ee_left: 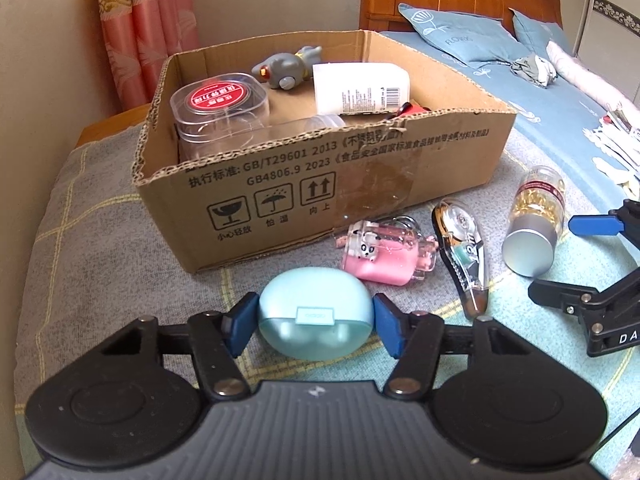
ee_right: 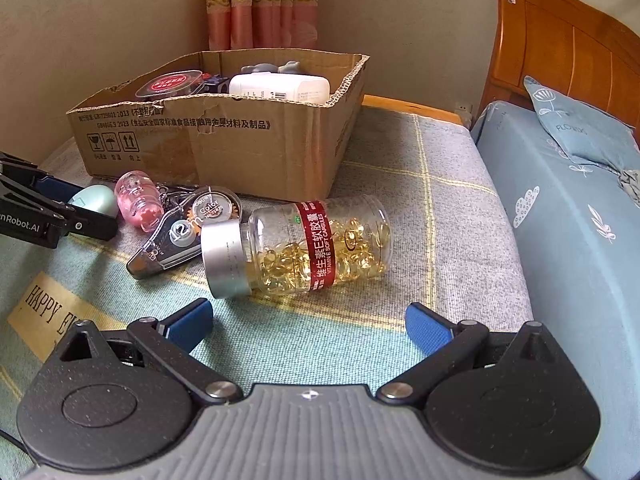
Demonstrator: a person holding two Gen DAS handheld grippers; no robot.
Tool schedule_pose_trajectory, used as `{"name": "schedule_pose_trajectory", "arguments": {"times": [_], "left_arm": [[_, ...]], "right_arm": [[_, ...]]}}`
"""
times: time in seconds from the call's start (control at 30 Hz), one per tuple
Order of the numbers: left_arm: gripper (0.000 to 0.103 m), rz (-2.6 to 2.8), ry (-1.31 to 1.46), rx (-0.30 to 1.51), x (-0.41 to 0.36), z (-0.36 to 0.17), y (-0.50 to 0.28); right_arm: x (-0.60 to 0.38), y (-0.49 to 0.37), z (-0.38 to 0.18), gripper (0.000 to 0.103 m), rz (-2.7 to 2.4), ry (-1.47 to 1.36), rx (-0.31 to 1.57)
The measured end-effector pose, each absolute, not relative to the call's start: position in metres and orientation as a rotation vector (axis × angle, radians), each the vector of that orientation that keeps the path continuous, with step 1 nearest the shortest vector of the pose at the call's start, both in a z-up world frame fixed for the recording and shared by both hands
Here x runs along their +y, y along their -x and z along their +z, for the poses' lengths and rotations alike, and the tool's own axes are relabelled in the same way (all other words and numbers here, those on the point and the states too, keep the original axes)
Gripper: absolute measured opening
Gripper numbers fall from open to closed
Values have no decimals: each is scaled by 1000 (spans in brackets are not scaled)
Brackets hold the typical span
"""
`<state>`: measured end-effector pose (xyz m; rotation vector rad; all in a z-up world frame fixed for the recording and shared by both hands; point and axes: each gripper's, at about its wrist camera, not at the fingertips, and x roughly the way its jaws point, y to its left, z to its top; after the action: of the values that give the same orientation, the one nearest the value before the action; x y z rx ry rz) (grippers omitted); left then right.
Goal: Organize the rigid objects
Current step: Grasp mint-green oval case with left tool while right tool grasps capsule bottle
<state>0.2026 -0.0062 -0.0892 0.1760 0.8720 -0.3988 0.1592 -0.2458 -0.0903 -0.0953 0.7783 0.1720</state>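
A: Left wrist view: left gripper (ee_left: 316,322) pads flank the blue earbud case (ee_left: 314,316) on the blanket (ee_left: 92,240). Surroundings?

B: Pink bottle (ee_left: 386,254) just beyond, correction tape (ee_left: 464,252) beside it, cardboard box (ee_left: 280,184) behind. Right gripper (ee_right: 308,320) wide, empty, facing the capsule bottle (ee_right: 296,246)

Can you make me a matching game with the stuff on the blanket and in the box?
Things:
1. earbud case
2. vitamin bottle
3. grey toy
4. correction tape

Places:
A. inside the cardboard box
B. between the left hand-held gripper fingers
C. lying on its side, silver cap
D. between the pink keychain and the bottle

Pairs: 1-B, 2-C, 3-A, 4-D
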Motion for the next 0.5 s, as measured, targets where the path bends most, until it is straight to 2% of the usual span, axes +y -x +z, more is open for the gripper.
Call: {"name": "schedule_pose_trajectory", "arguments": {"times": [0.5], "left_arm": [[61, -395, -172, 873, -6, -89, -202]], "right_arm": [[-244, -184, -74, 103, 300, 175, 762]]}}
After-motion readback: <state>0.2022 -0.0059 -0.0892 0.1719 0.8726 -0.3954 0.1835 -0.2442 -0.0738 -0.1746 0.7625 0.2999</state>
